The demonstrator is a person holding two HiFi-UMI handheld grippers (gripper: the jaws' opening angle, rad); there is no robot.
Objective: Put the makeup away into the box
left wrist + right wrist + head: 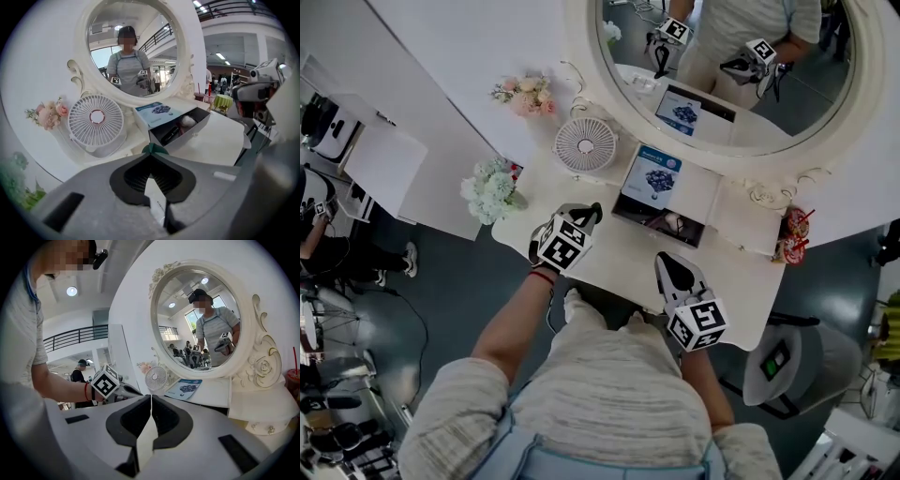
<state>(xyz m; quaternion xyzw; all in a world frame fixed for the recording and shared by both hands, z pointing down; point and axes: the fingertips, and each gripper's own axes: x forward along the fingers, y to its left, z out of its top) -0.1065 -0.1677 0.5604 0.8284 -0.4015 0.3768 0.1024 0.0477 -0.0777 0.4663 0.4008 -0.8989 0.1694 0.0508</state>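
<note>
On the white dressing table (741, 309) stands an open box (661, 223), its blue-printed lid (652, 176) propped up behind it. In the left gripper view the box (206, 123) holds a black tube (169, 135) and a pale round item (188, 121). My left gripper (593, 214) hovers just left of the box, shut, with nothing seen between its jaws (151, 150). My right gripper (667, 264) hangs over the table's front edge below the box, also shut and empty (151, 398). From the right gripper view I see the left gripper's marker cube (104, 381) and the lid (186, 387).
A white desk fan (586, 143) stands left of the box. The oval mirror (722, 84) rises behind it. White flowers (492, 192) and pink flowers (525, 94) sit at the left end, a red drink cup (789, 234) at the right end. A grey chair (787, 361) stands at lower right.
</note>
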